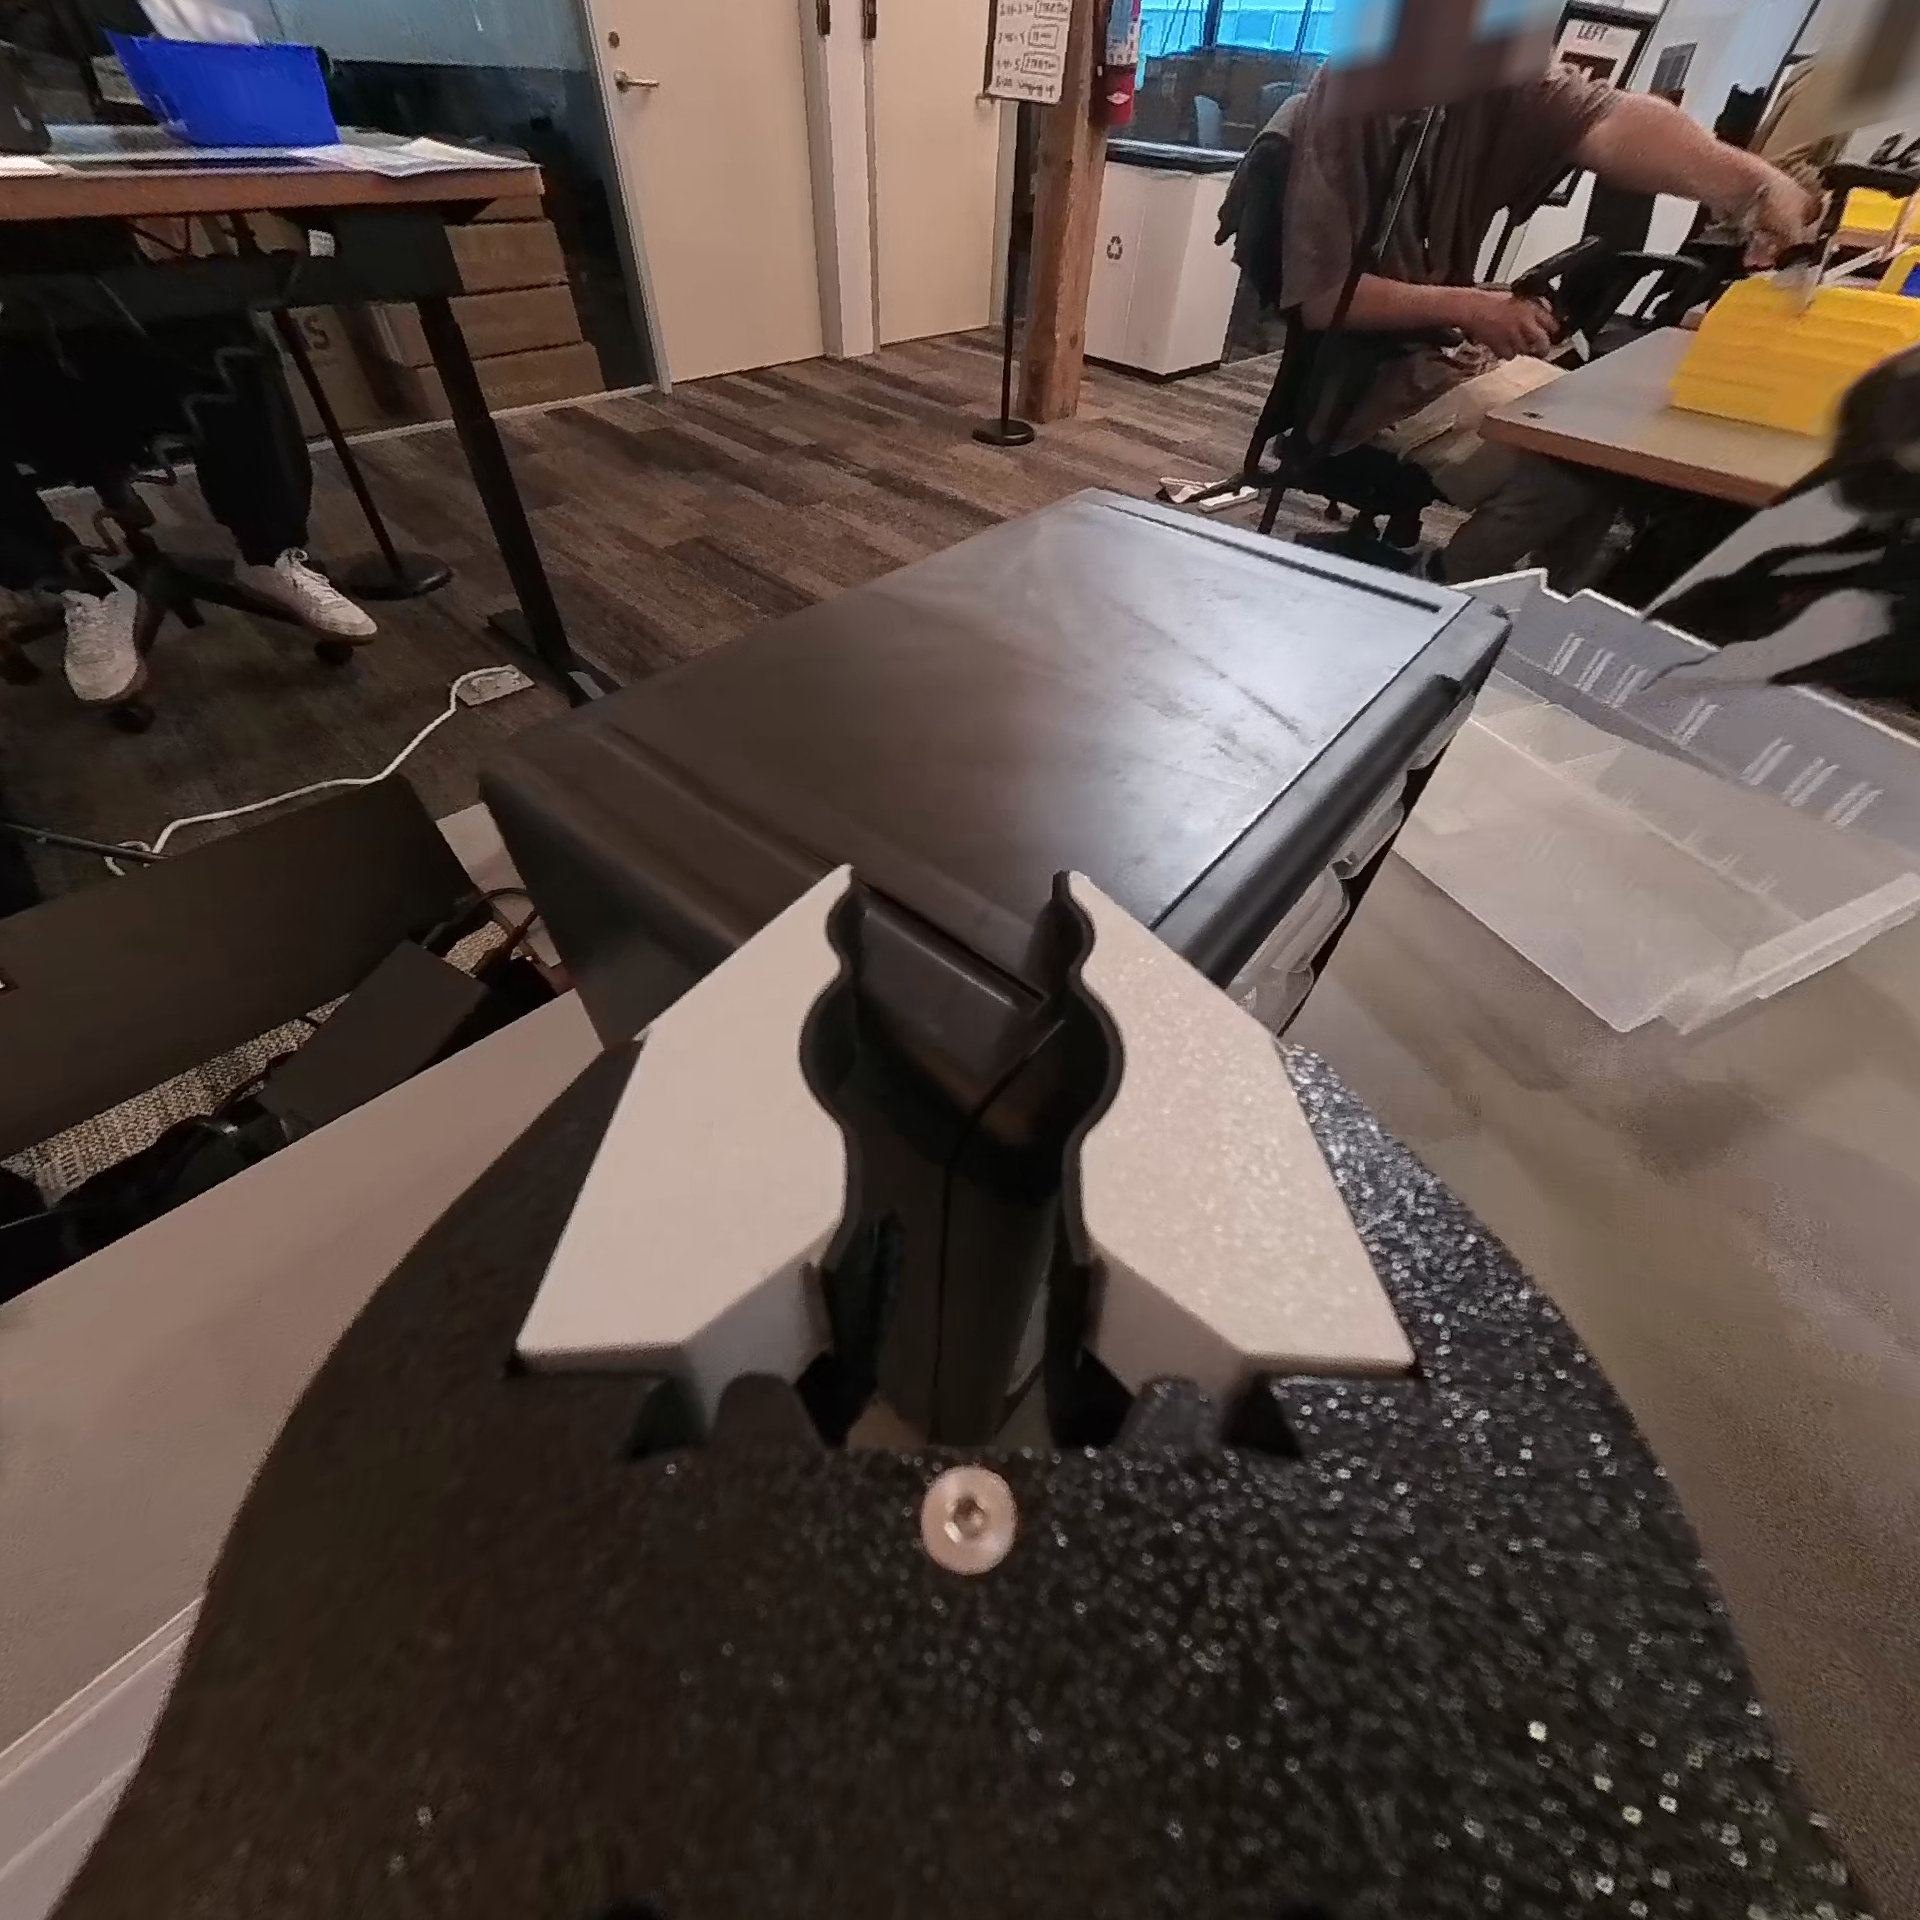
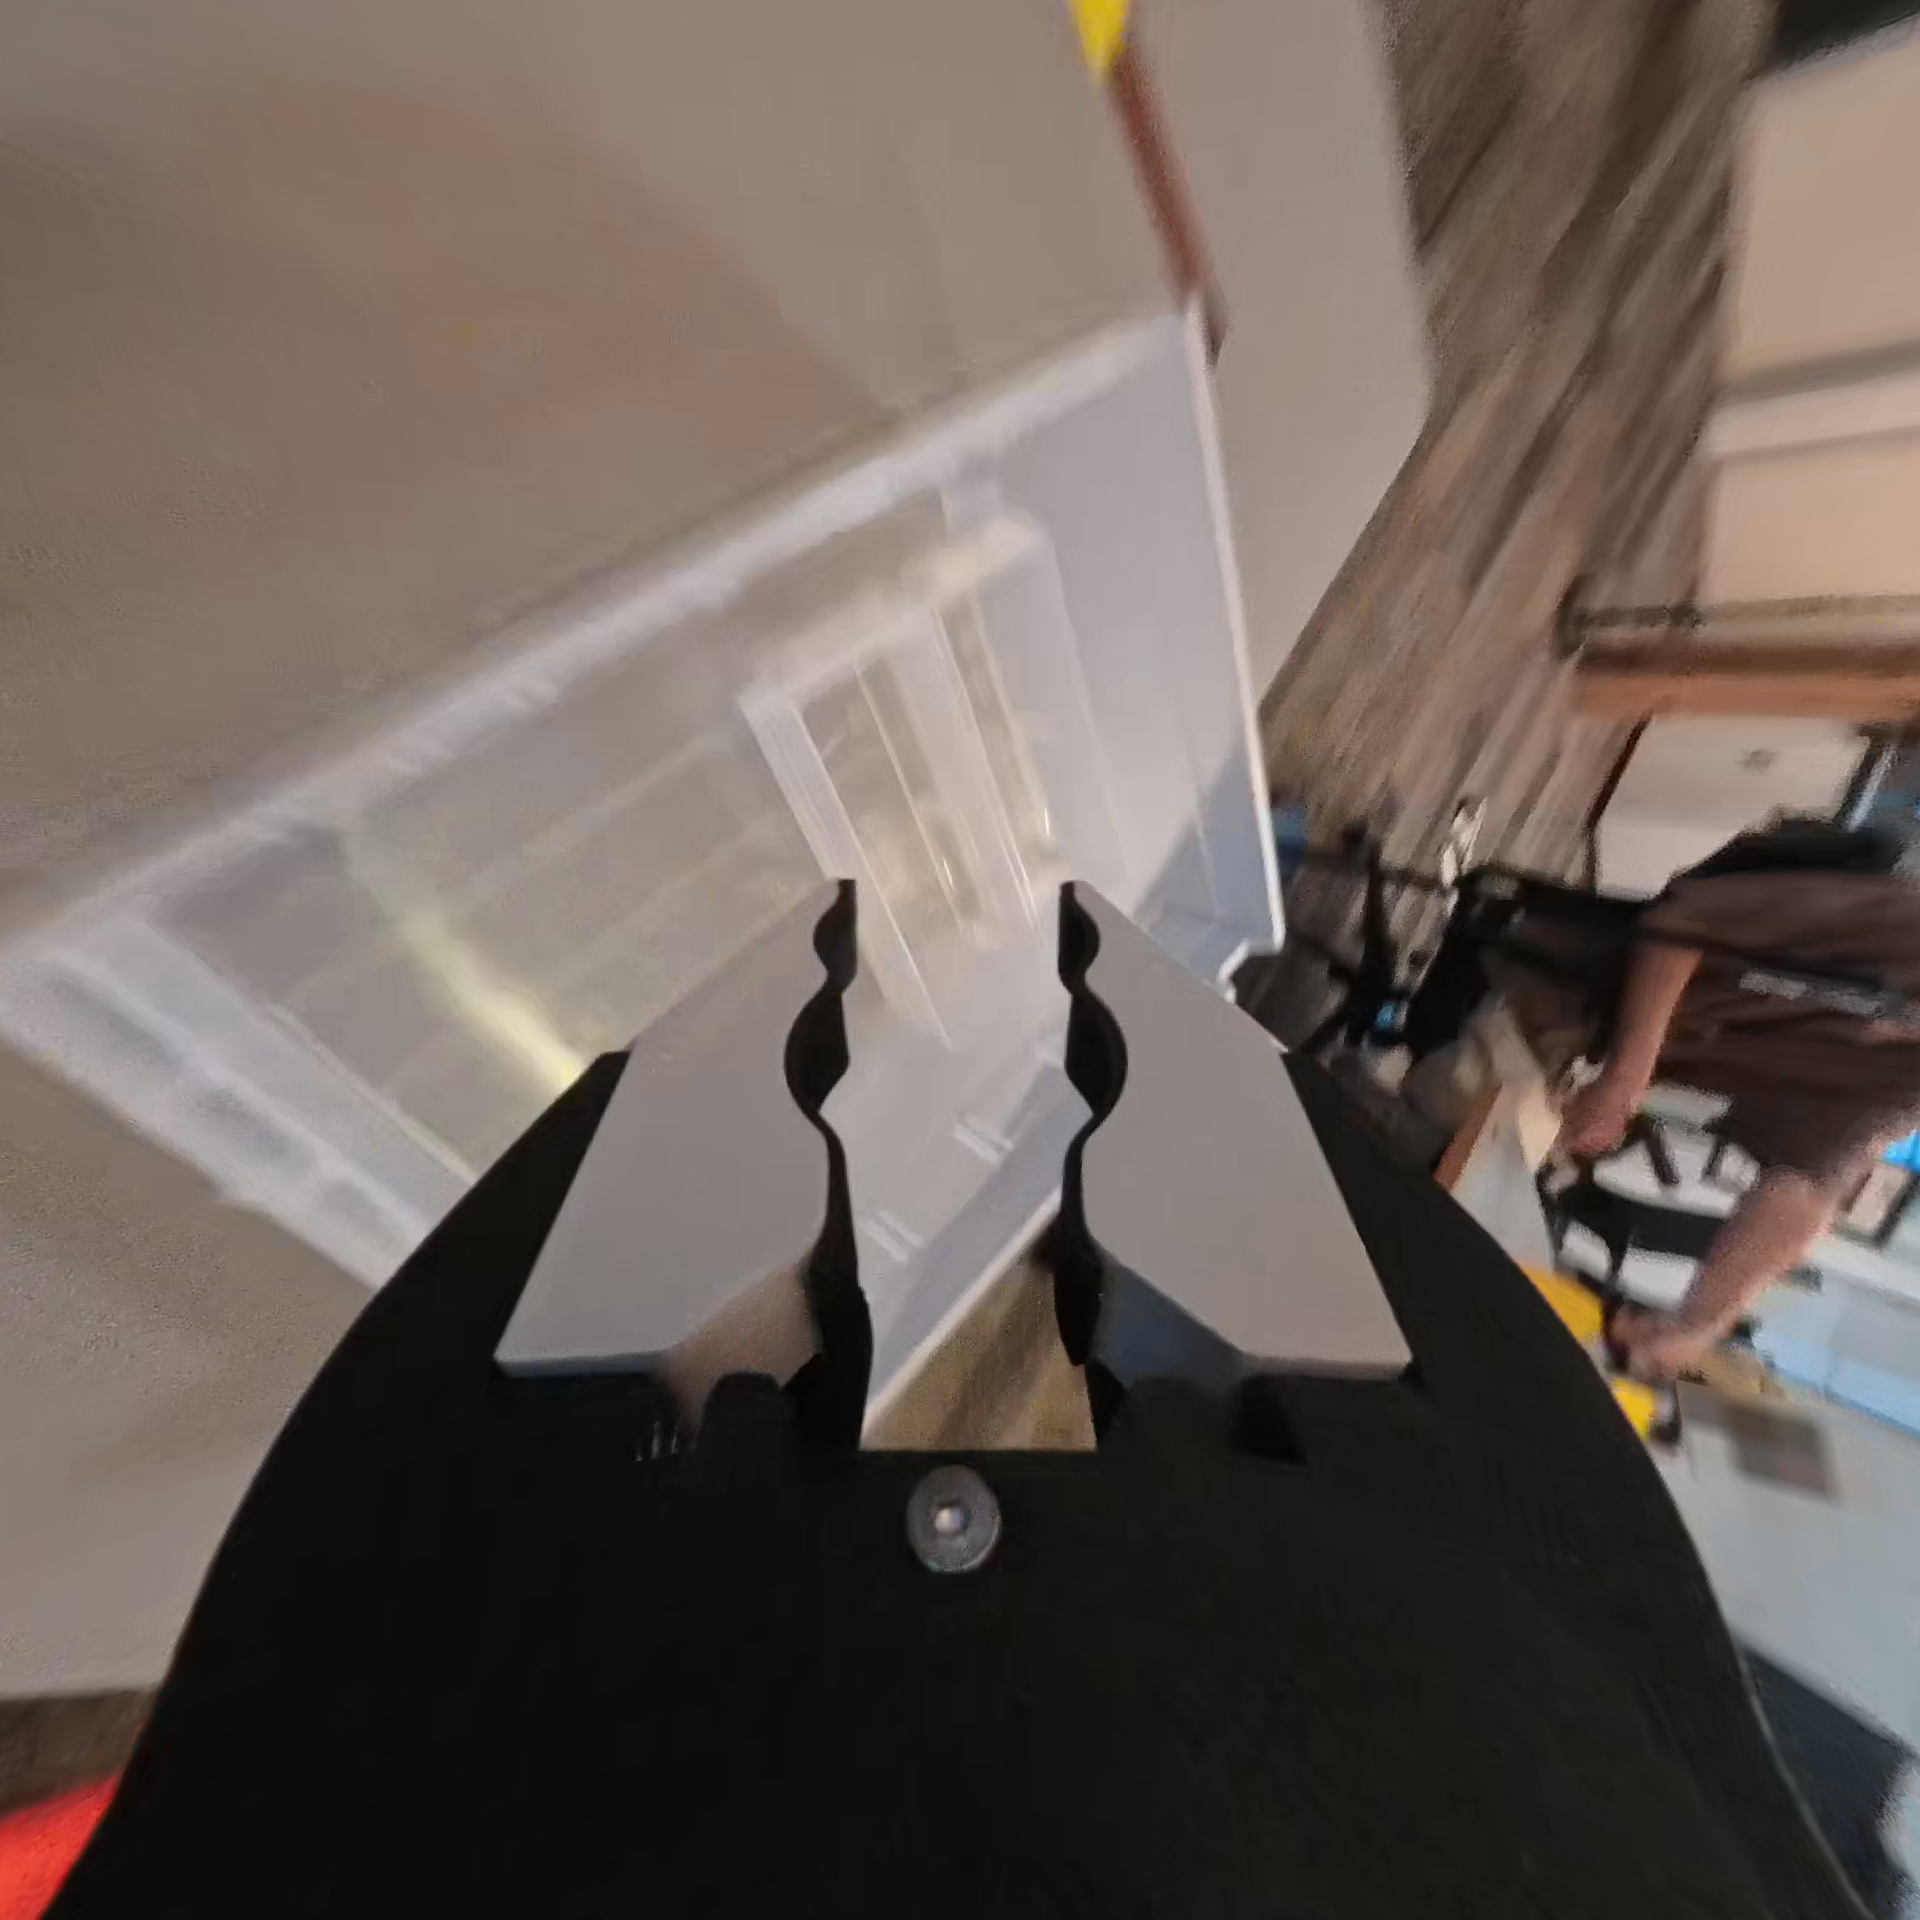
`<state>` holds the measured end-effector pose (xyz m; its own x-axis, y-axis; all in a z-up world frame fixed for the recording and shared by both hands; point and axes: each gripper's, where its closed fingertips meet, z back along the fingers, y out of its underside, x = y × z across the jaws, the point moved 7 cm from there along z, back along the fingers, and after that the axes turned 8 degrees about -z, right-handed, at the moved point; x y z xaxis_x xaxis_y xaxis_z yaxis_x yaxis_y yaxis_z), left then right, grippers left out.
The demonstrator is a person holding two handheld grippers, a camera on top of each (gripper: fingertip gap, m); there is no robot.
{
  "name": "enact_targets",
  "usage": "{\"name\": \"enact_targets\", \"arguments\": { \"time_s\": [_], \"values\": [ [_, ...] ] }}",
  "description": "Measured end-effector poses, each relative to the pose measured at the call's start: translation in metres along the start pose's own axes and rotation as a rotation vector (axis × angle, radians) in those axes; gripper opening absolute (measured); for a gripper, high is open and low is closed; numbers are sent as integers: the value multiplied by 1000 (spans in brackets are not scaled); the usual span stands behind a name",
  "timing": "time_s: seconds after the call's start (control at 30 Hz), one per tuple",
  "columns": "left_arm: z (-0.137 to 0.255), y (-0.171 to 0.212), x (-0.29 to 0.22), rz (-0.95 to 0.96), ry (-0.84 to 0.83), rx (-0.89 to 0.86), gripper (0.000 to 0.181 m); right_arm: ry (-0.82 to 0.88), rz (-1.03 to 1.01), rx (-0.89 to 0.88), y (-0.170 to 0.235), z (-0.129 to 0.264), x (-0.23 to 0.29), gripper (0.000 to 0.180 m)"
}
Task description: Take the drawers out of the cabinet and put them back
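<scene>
Left wrist view: left gripper [image 1: 956, 883], grey fingers on a black speckled body, clamped on the near top corner edge of the black plastic drawer cabinet [image 1: 1039, 686], its edge running between the two fingers. Cabinet upright on the pale grey tabletop [image 1: 1558, 1195], flat top scuffed and glossy, fronts of translucent drawers just visible down its right face. Clear plastic drawer [image 1: 1652, 862] out of the cabinet, lying on the tabletop just to the cabinet's right. Part of the right gripper [image 1: 1860, 582] at the right edge above that drawer, blurred. Beyond: wood-pattern floor, a wooden desk [image 1: 260, 187] with a blue bin, a seated person's legs in white shoes [image 1: 301, 592] at far left, another seated person [image 1: 1455, 260] at a farther table beside yellow stacked bins [image 1: 1787, 353].

Right wrist view: strongly blurred and tilted. Right gripper [image 2: 956, 894] narrowly parted, a clear gap between the wavy inner faces, nothing between them. Ahead of the fingertips, the clear plastic drawer [image 2: 644, 790] lying on the tabletop [image 2: 416, 312], an inner divider faintly visible; contact with the fingertips impossible to tell. Seated person [image 2: 1787, 997] at right.
</scene>
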<state>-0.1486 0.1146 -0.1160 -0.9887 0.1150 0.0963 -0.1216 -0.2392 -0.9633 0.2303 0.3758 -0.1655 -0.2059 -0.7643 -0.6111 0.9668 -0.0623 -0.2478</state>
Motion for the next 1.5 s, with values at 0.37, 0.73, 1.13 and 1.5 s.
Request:
{"name": "enact_targets", "arguments": {
  "time_s": [0.37,0.73,1.13,1.5],
  "values": [
    [1,0,-1,-10,-7,7,33,327,537,-726,-145,65,201,29],
    [2,0,-1,-12,-5,9,33,437,677,-757,-171,26,230,23],
    [1,-1,-1,-17,-5,11,31,576,711,-745,-154,36,239,4],
    [1,-1,-2,-22,1,9,30,483,758,-930,-112,74,267,53]
  ]
}}
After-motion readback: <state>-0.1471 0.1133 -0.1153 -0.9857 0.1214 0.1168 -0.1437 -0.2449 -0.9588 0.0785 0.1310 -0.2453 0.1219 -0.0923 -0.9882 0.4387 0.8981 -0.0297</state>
